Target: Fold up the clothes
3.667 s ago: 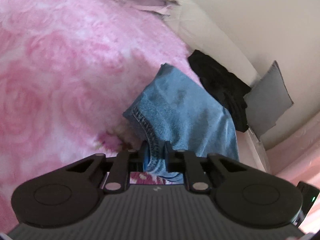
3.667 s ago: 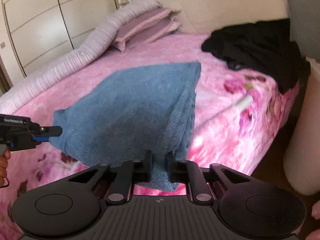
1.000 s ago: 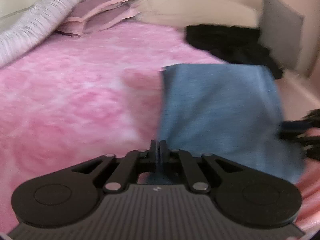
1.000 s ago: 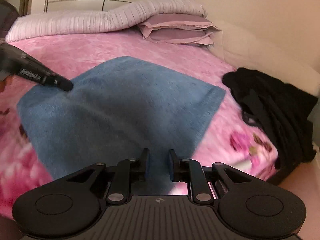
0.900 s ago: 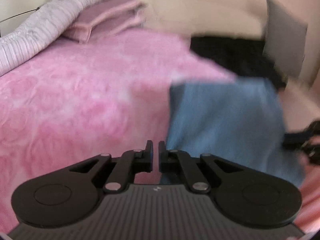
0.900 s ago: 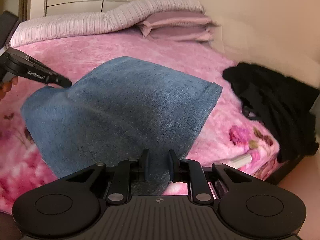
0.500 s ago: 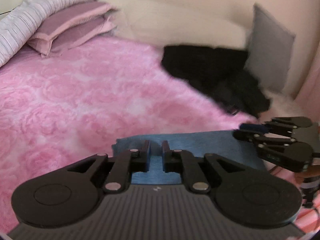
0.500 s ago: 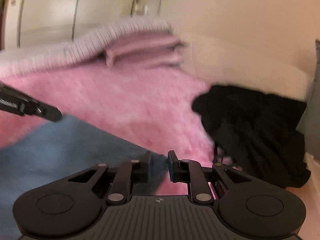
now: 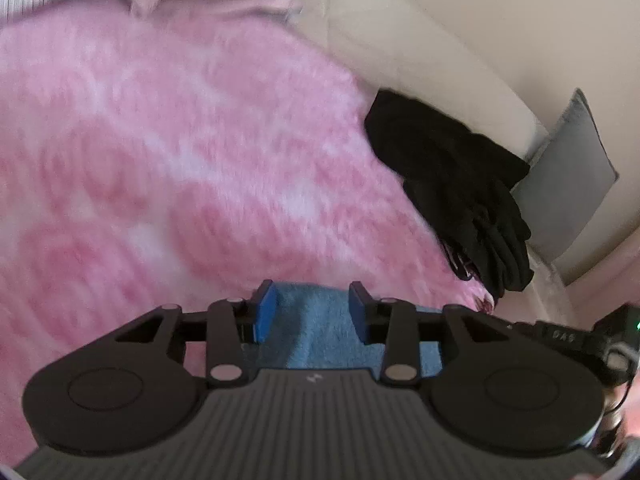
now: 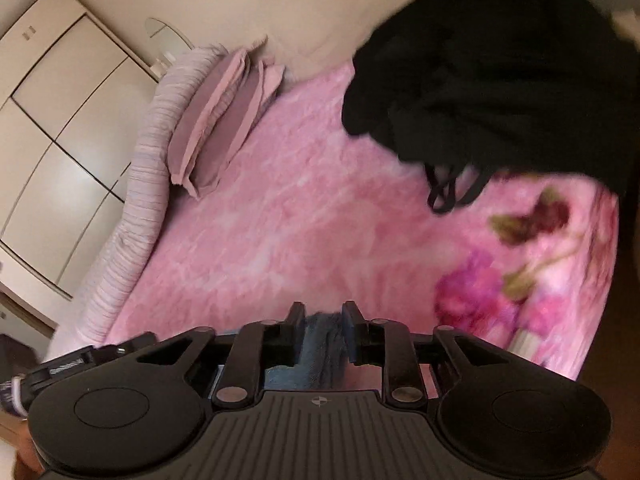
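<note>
- Now your left gripper (image 9: pixel 312 310) has just been opening; its blue pads (image 9: pixel 266 312) stand apart, with the blue denim piece (image 9: pixel 320 332) lying loose between them, no longer pinched as it was a second ago.
- Meanwhile, your right gripper (image 10: pixel 323 330) has its jaws narrow and clamped on a bunched fold of the same denim.
- The denim now lies low on the pink blanket (image 9: pixel 180 160), on the near side of the black clothes pile (image 9: pixel 452 184), where a moment ago it hung spread between both grippers.
- That looks like the fold being laid down; your right side likely lets go next.
</note>
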A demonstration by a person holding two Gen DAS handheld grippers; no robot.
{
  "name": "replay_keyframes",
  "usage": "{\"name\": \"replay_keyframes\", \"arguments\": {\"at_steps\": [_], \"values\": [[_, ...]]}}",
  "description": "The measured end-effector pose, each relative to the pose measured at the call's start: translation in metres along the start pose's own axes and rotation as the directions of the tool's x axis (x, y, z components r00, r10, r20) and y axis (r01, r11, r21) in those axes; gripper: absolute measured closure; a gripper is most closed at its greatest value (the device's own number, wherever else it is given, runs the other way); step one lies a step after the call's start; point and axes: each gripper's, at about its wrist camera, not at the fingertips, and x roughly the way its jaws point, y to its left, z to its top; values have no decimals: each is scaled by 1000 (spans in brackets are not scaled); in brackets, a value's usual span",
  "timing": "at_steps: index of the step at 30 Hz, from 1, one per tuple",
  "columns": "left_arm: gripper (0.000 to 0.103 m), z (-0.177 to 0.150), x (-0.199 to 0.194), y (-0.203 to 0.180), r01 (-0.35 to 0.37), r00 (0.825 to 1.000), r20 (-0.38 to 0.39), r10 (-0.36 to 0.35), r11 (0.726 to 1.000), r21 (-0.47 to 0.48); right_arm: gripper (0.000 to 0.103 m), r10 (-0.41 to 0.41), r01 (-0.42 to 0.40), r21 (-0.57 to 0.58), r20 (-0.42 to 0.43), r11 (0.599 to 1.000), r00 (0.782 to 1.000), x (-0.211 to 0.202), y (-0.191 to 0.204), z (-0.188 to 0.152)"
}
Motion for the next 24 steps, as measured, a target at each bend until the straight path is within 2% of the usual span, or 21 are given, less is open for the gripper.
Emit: {"name": "replay_keyframes", "arguments": {"at_steps": [1, 3, 6, 7, 8, 9, 11, 12, 14, 16, 18, 19, 21, 22, 24], "values": [[72, -2, 3, 3, 6, 1000, -4, -6, 1000, -17, 91, 3, -3, 30, -5, 1000, 1000, 2, -4, -1], [92, -3, 4, 10, 1, 1000, 10, 0, 999, -51, 96, 42, -43, 94, 9, 995, 999, -3, -13, -4], [96, -5, -1, 24, 62, 997, 39, -59, 993, -96, 101, 140, -149, 221, 55, 964, 989, -14, -32, -6], [96, -5, -2, 28, 81, 996, 51, -76, 991, -110, 102, 151, -160, 263, 56, 951, 987, -12, -39, -7], [103, -6, -4, 28, 63, 996, 72, -57, 993, -96, 103, 158, -167, 306, 55, 937, 986, -8, -47, -8], [103, -7, -5, 27, 44, 995, 92, -36, 996, -81, 103, 124, -130, 338, 40, 932, 991, -2, -54, -11], [103, -5, -5, 22, -50, 990, 128, 51, 999, -15, 103, 67, -65, 392, 8, 918, 998, 9, -67, -20], [103, -5, -5, 26, -42, 992, 115, 45, 999, -23, 103, -12, 13, 345, -5, 938, 1000, 10, -65, -23], [103, -6, -8, 32, -45, 993, 103, 49, 998, -40, 103, -84, 82, 155, 7, 985, 996, 7, -47, -24], [103, -8, -21, 24, -27, 993, 116, 28, 1000, -5, 103, -183, 184, -16, 51, 983, 982, -3, -21, -22], [100, -14, -37, 9, -17, 991, 135, 8, 998, 63, 103, -226, 251, -144, 171, 957, 959, -26, 4, -23], [100, -18, -46, 0, -15, 989, 147, -2, 994, 111, 103, -212, 256, -195, 221, 947, 952, -38, 16, -26], [100, -30, -60, -20, -17, 988, 153, -15, 978, 209, 99, -137, 213, -318, 247, 924, 959, -57, 39, -38], [100, -39, -62, -30, -29, 989, 148, -10, 964, 264, 95, -119, 204, -373, 236, 905, 964, -61, 48, -47], [99, -59, -59, -48, -63, 992, 125, 17, 924, 378, 91, -93, 184, -504, 200, 844, 975, -61, 63, -72]]}}
